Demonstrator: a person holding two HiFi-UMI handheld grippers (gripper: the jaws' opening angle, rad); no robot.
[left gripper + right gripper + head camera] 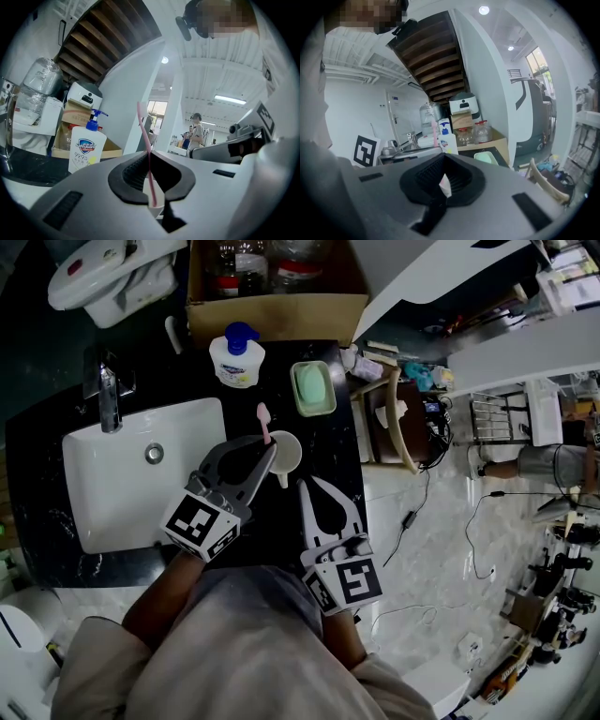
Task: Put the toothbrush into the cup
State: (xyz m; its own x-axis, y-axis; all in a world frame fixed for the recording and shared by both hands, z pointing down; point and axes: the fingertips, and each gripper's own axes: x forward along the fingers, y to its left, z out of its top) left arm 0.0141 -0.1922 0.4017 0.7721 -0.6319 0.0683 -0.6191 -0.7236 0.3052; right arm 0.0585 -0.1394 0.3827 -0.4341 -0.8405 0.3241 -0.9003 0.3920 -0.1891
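The left gripper [270, 450] sits mid-frame in the head view, its fingers closed on a pink toothbrush [265, 425]. In the left gripper view the toothbrush [144, 136] stands nearly upright, head up, with its lower end inside the white cup [154, 210]. The cup [286, 452] stands on the black tabletop [326, 444], right of the sink [103, 484] and below the soap bottle [236, 357]. The right gripper [302, 486] lies just below the cup, fingers pressed together. A white scrap shows through their gap, and I cannot tell what it is.
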